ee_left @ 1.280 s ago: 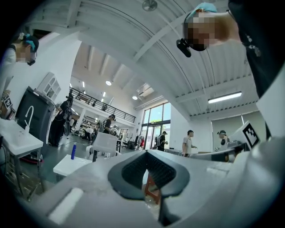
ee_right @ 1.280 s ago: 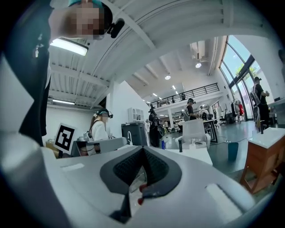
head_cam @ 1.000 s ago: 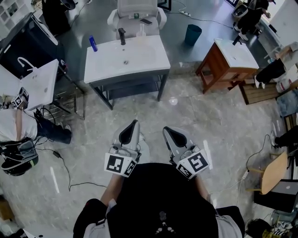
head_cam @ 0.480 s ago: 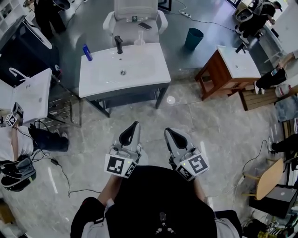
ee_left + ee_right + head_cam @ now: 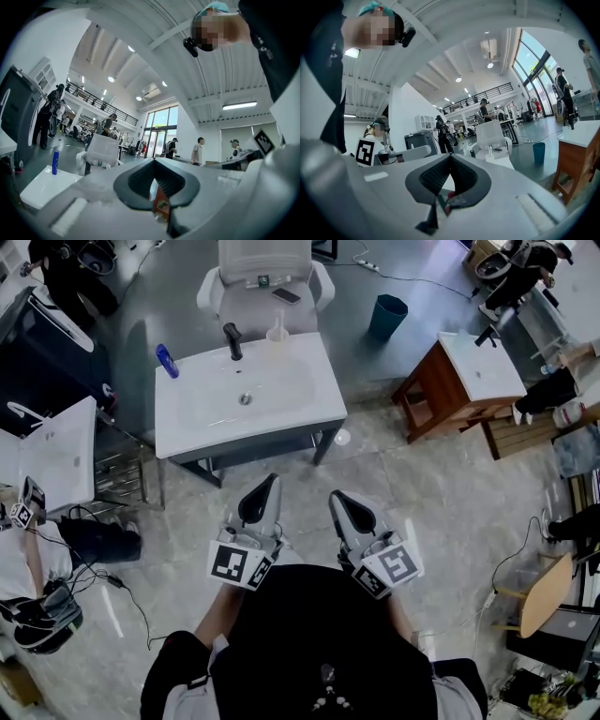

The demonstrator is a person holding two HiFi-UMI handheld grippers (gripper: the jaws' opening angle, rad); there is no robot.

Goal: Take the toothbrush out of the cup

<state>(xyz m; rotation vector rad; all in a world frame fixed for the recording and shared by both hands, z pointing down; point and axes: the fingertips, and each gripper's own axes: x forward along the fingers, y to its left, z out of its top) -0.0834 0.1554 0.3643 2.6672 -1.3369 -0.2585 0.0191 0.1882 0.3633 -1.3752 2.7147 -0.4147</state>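
Both tools are held low in front of the person, above the floor (image 5: pixel 450 512), with the counter (image 5: pixel 281 404) at 12 o'clock from them and well apart. The left tool (image 5: pixel 267 484) is seen clenched in its own view, the dark pads (image 5: pixel 140 180) pressed together and nothing gripped between them. The right tool (image 5: pixel 337 500) is likewise clenched on nothing, its pads (image 5: pixel 461 180) meeting at the tip.

The cup (image 5: pixel 277 337) is found at the 12 o'clock edge of the counter, just at 3 o'clock of the black tap (image 5: pixel 232 339). The toothbrush (image 5: pixel 277 322) is seen standing in the cup, though it is too small for detail to be made out. A blue bottle (image 5: pixel 167 362) is placed at the counter's 10 o'clock corner. A white chair (image 5: pixel 267 273) is set beyond the counter at 12 o'clock, and a teal bin (image 5: pixel 387 315) is seen at 1 o'clock. A wooden vanity (image 5: pixel 441 395) stands at 2 o'clock from the tools.
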